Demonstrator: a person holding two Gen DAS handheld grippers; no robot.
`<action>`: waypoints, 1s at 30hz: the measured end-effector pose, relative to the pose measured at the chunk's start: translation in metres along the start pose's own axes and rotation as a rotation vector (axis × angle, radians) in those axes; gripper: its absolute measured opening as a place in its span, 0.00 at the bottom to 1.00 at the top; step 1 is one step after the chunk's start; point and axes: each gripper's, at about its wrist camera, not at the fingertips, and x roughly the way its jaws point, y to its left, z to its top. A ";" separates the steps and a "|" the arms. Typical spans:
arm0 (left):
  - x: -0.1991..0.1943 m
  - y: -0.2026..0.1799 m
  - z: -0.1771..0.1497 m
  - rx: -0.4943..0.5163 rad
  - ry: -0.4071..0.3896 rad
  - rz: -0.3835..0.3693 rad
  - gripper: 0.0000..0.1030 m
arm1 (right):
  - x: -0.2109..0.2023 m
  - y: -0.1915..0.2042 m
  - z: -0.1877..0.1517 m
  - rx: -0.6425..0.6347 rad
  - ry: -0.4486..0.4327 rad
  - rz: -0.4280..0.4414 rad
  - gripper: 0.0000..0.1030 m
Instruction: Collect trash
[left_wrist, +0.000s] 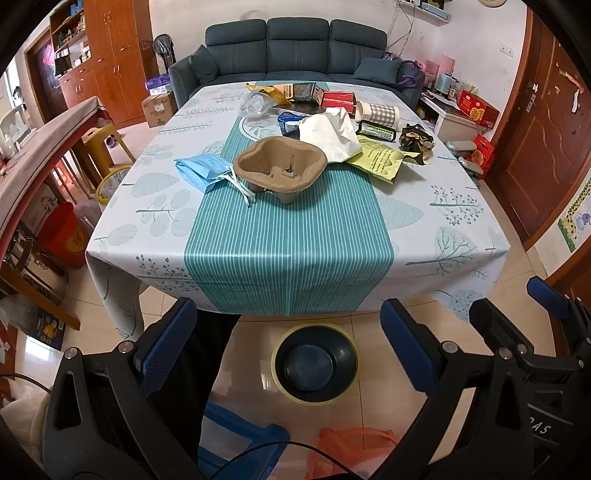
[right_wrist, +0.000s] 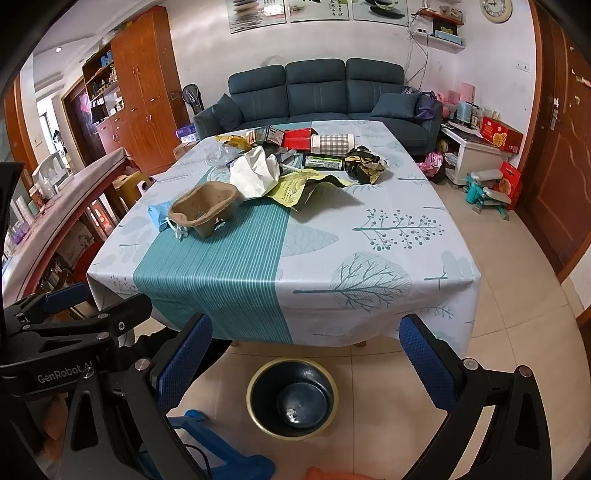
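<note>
A pile of trash lies on the far half of the table (left_wrist: 288, 258): a brown pulp cup carrier (left_wrist: 280, 168) (right_wrist: 205, 206), a blue face mask (left_wrist: 203, 171) (right_wrist: 159, 216), crumpled white paper (left_wrist: 332, 134) (right_wrist: 255, 173), a yellow-green bag (left_wrist: 380, 162) (right_wrist: 295, 188), a red box (left_wrist: 338, 99) (right_wrist: 297, 138) and a checked cup (left_wrist: 380, 112) (right_wrist: 332, 144). A dark bin with a yellow rim (left_wrist: 314, 363) (right_wrist: 291, 397) stands on the floor before the table. My left gripper (left_wrist: 288, 347) and right gripper (right_wrist: 306, 354) are open and empty, held above the bin, short of the table's near edge.
A dark sofa (left_wrist: 295, 48) stands behind the table. A counter (left_wrist: 44, 147) runs along the left. A blue stool (left_wrist: 236, 432) and an orange bag (left_wrist: 351, 450) lie on the floor below the grippers. Boxes and a white cabinet (right_wrist: 476, 155) crowd the right.
</note>
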 end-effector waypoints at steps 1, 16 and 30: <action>0.000 0.000 0.000 0.000 0.001 0.001 0.96 | 0.000 0.000 -0.001 0.000 0.000 -0.001 1.00; 0.006 0.001 0.000 0.003 0.013 0.009 0.95 | 0.004 -0.001 0.001 -0.002 -0.002 -0.006 1.00; 0.007 0.002 0.001 0.003 0.014 0.010 0.95 | 0.007 0.000 0.003 -0.002 -0.003 -0.006 1.00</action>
